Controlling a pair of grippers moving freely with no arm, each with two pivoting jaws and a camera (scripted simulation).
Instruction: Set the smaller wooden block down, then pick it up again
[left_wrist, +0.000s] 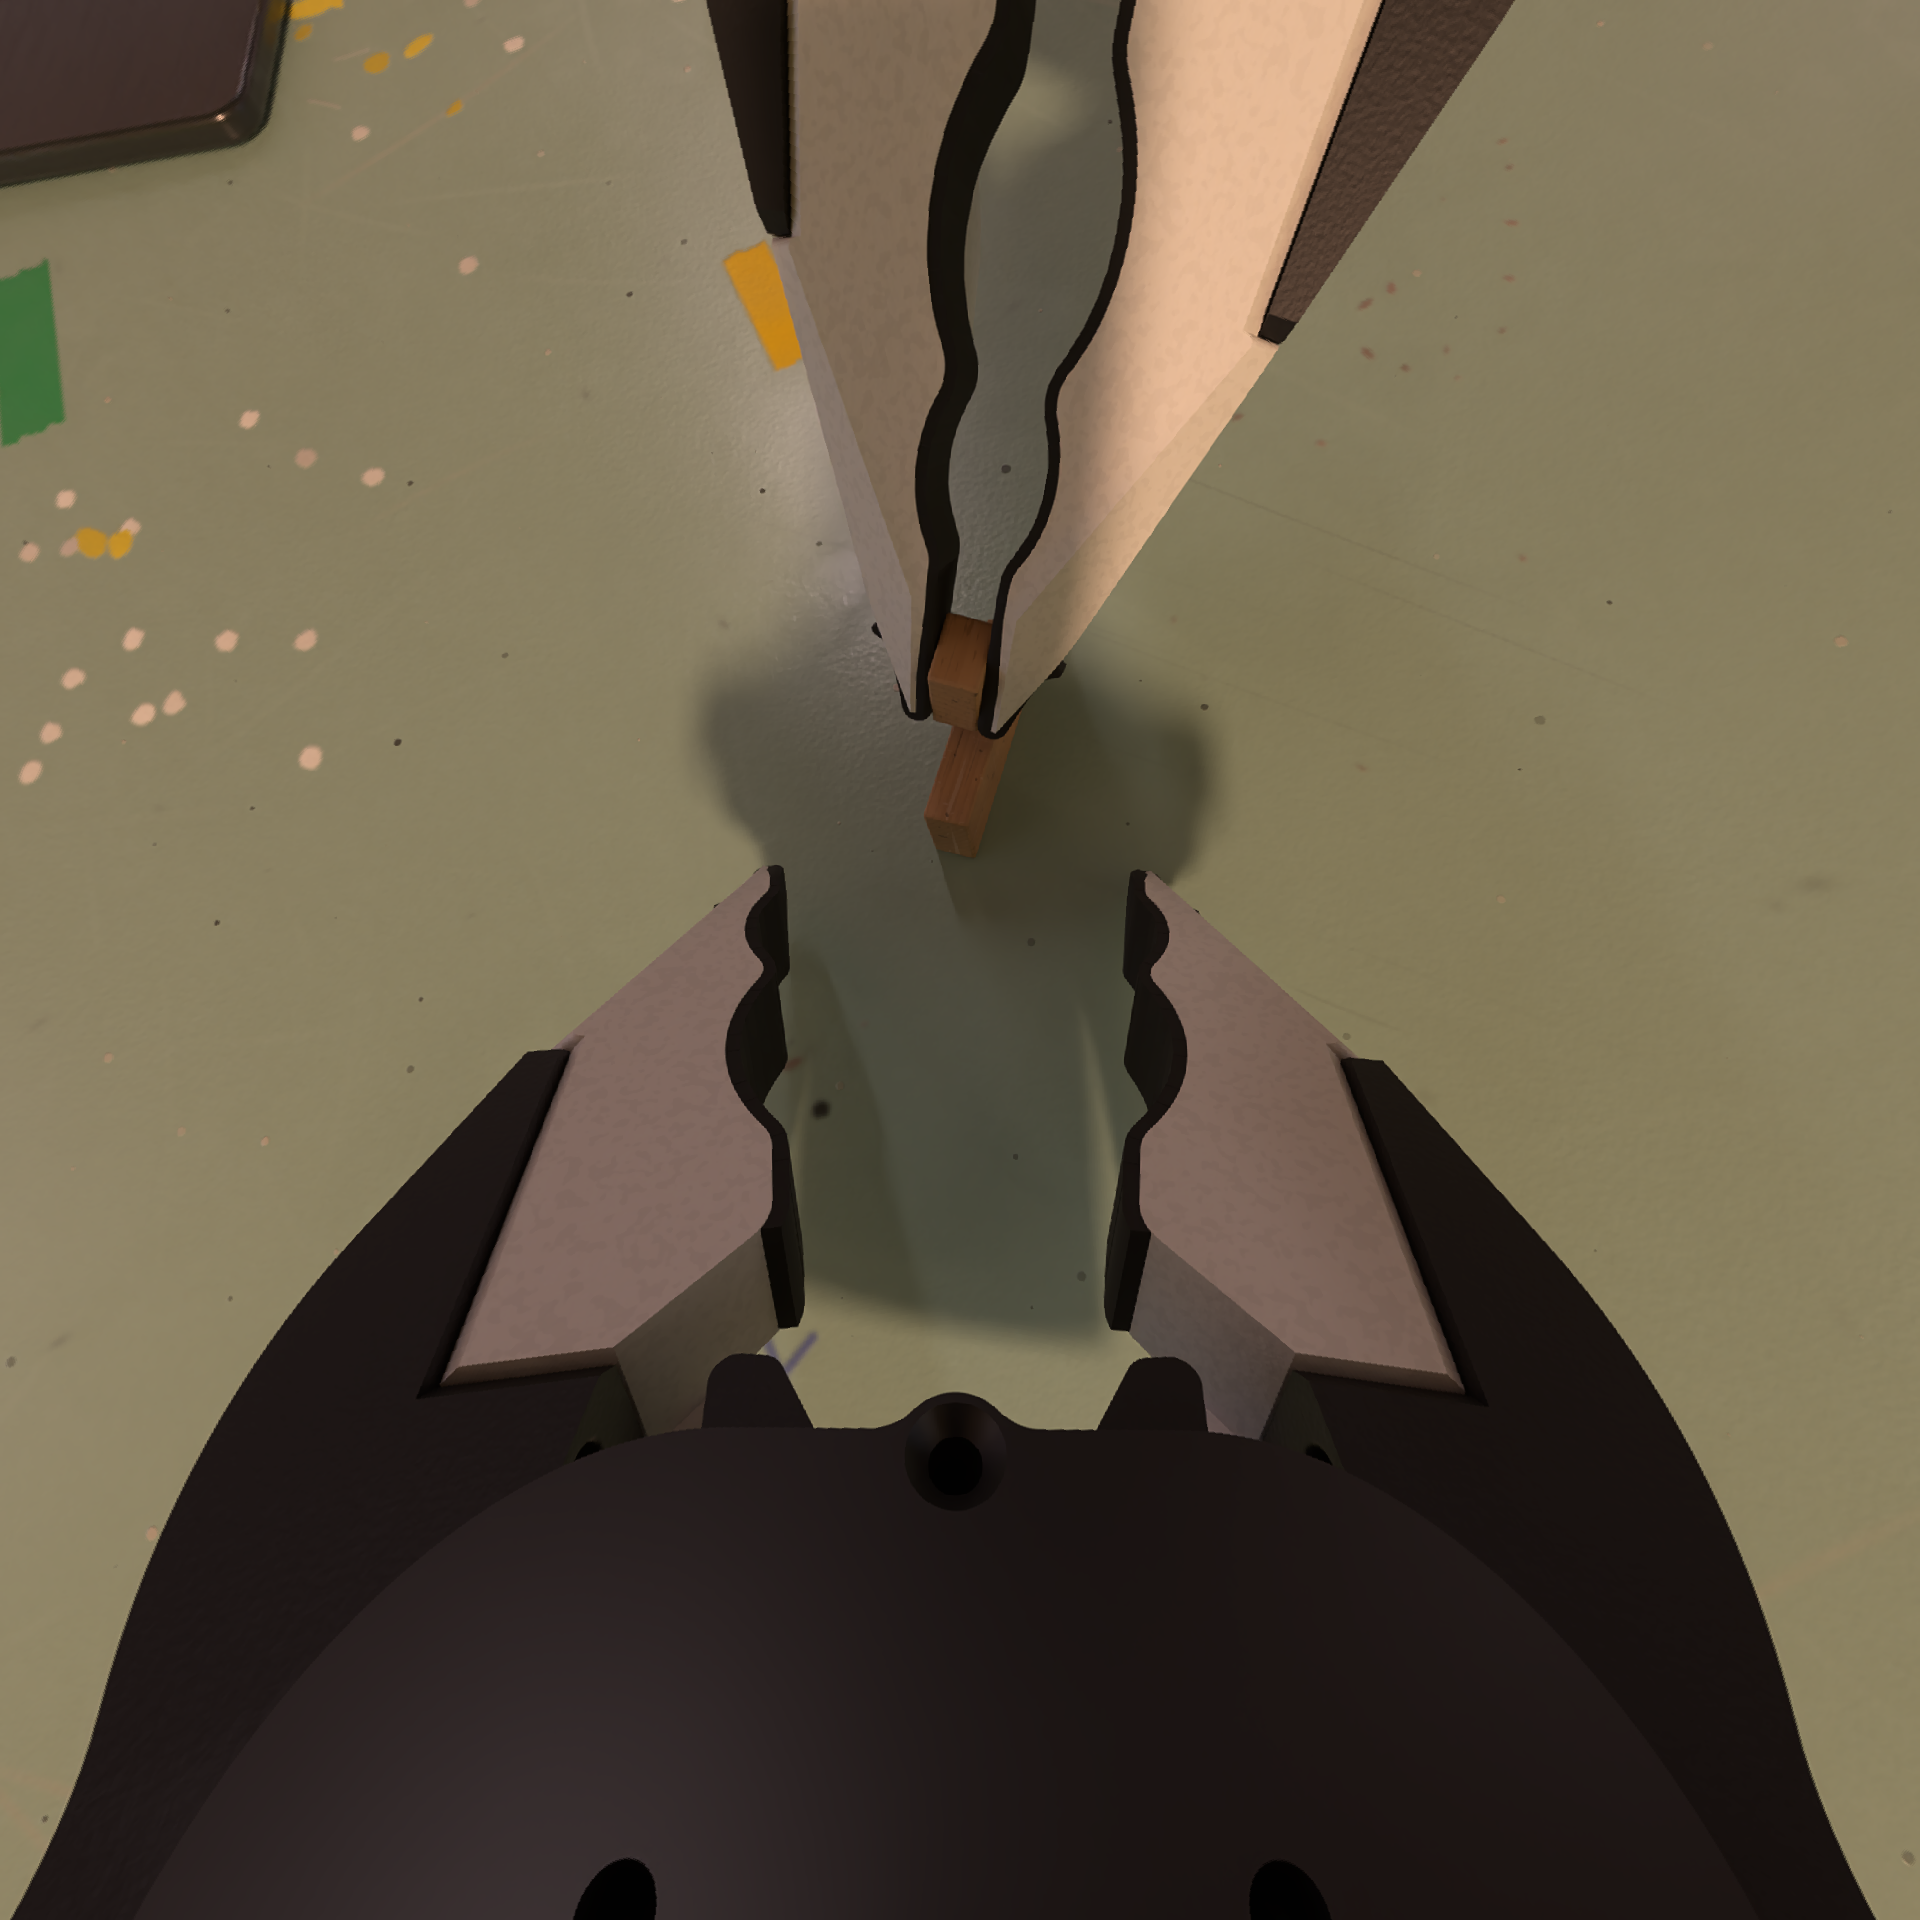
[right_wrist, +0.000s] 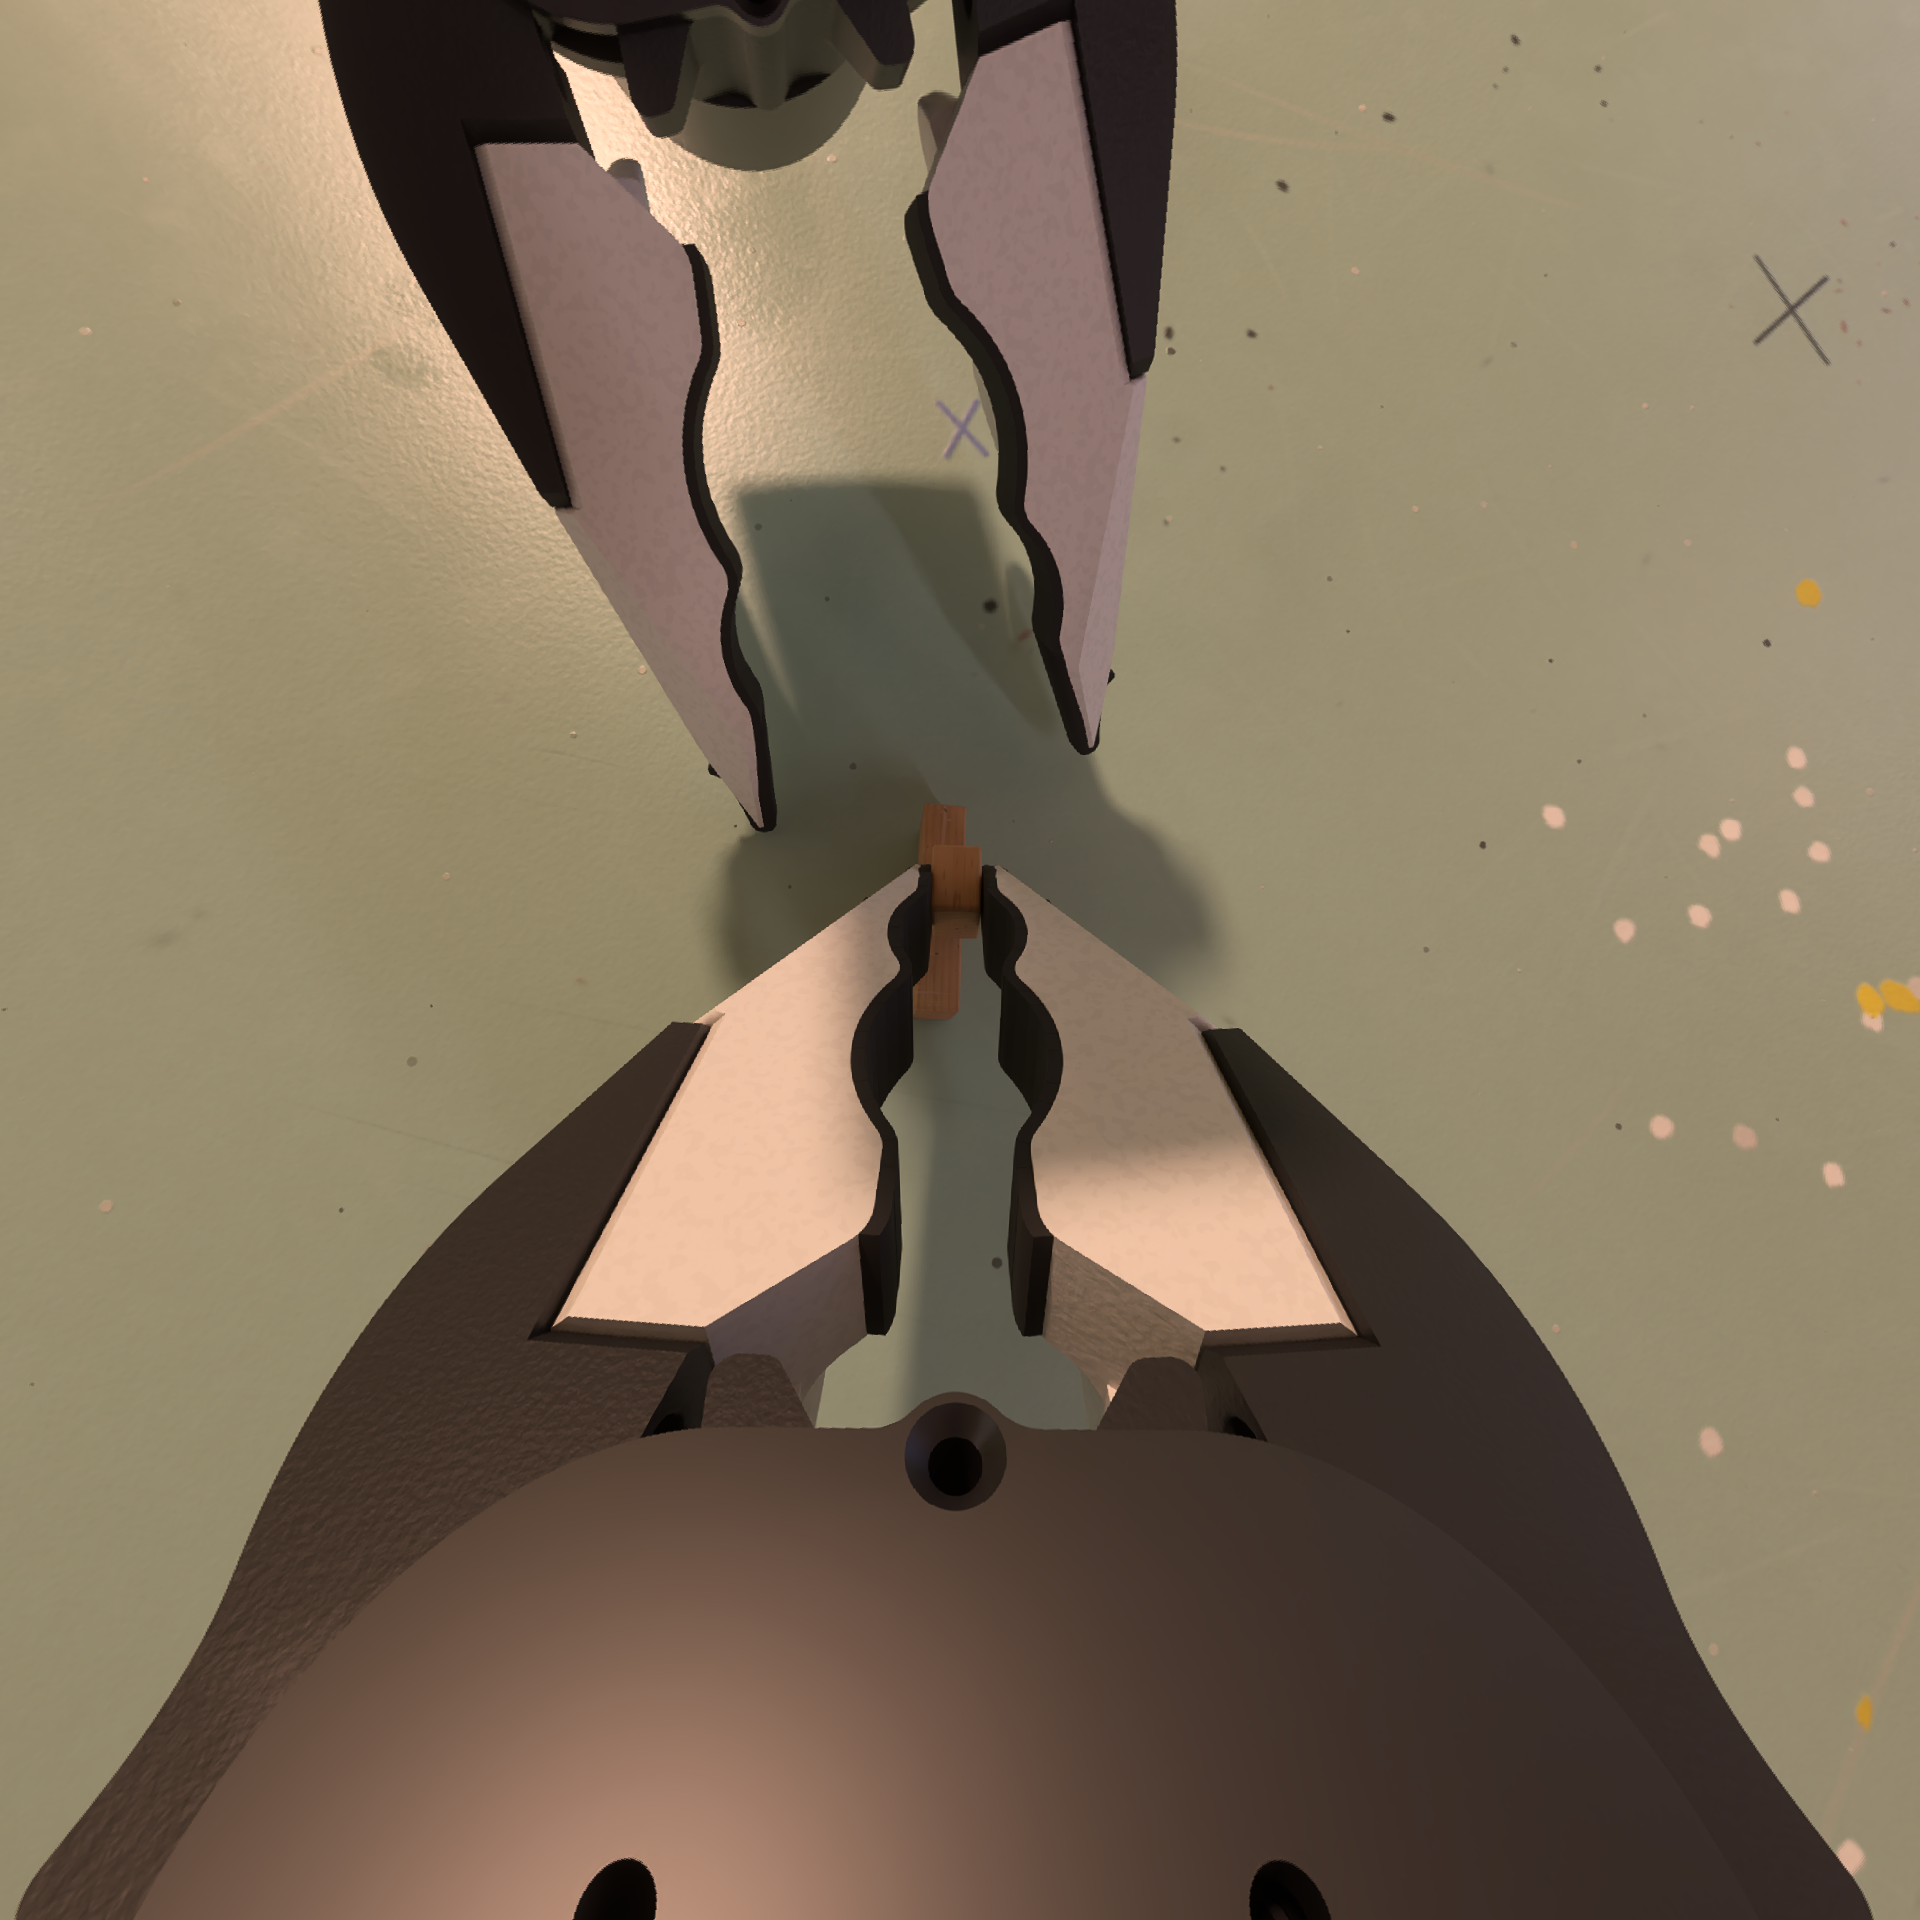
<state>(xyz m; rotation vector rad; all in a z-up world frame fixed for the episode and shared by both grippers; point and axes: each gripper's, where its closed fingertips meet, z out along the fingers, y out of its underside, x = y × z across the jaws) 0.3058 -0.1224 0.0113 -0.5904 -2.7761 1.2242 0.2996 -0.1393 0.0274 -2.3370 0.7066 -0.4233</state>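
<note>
Wooden smaller block (right_wrist: 957, 875) is pinched at your right gripper (right_wrist: 954, 883) tips, just above the longer block (left_wrist: 966, 792) on the table (left_wrist: 1558, 935). Left gripper (left_wrist: 956, 894) spread, empty. Looks light, rigid; regrip flat side faces, mid-height.

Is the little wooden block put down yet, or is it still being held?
Nothing looks finished yet. The right gripper is pinching the smaller wooden block, just above the longer block lying on the table. The left gripper is open and empty. Setting down and re-picking remain.
</note>
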